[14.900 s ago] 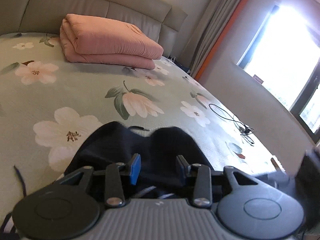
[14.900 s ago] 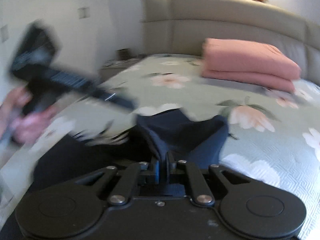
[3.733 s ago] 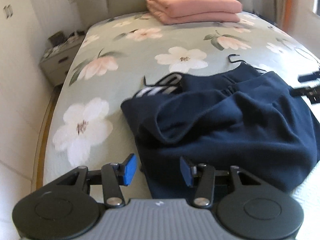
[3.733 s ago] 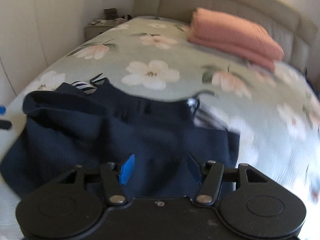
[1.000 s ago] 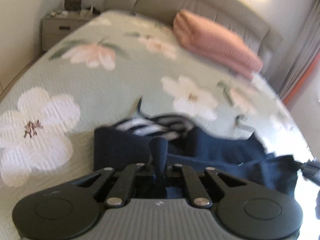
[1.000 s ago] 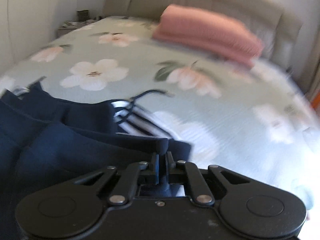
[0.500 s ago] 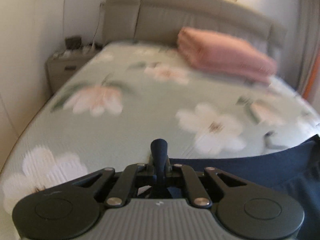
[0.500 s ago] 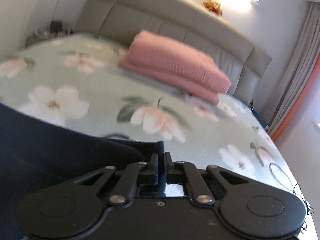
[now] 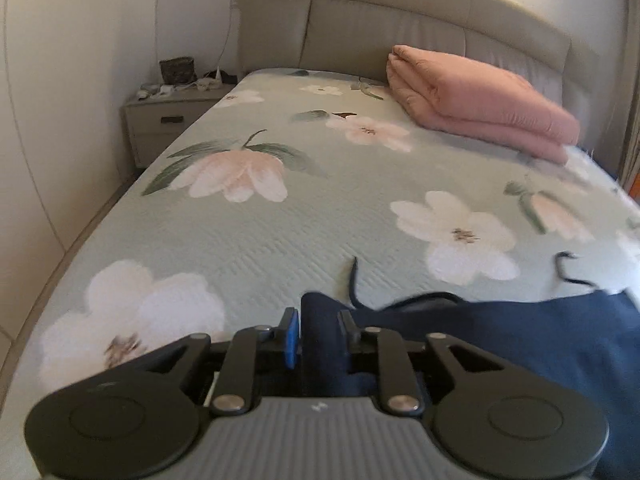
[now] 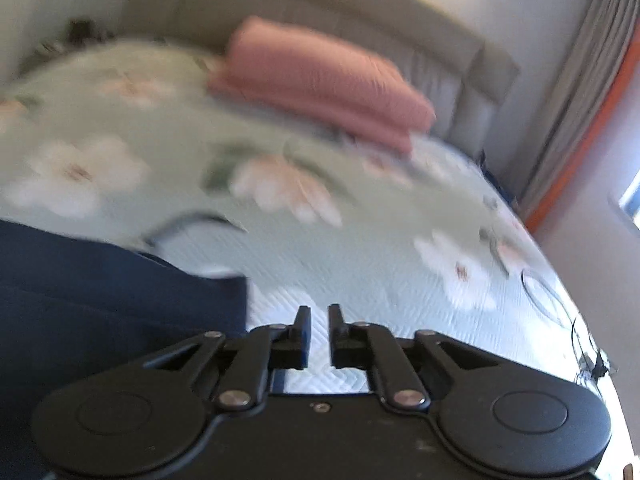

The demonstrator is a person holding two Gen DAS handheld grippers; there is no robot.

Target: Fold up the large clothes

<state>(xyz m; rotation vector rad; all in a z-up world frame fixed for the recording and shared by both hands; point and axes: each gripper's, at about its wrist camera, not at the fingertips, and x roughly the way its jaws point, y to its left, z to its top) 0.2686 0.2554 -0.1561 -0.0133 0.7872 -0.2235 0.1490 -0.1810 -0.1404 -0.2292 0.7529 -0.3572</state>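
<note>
**Navy garment at the near edge of a floral bed**

A bedroom: a bed (image 9: 280, 240) with a pale green quilted cover printed with large white and pink flowers, a padded beige headboard (image 9: 400, 32) behind it, and 1 bedside cabinet (image 9: 168, 120) to the left with small clutter on top. No writing or brand can be read anywhere. 1 folded pink blanket (image 9: 480, 112) lies near the headboard, well apart from the clothing.

1 dark navy garment (image 9: 500, 332) lies at the near edge of the bed, its upper edge running roughly straight across; 2 thin dark cords (image 9: 354, 280) trail from it onto the cover.

The left gripper (image 9: 318, 334) has its jaws opening, a narrow gap between them, with an upright fold of the navy cloth standing in that gap. The right gripper (image 10: 319, 334), in a blurred view, also has its jaws opening, slightly parted with only the bed cover visible between them; the garment's corner (image 10: 224, 300) sits just to the left of it.
</note>
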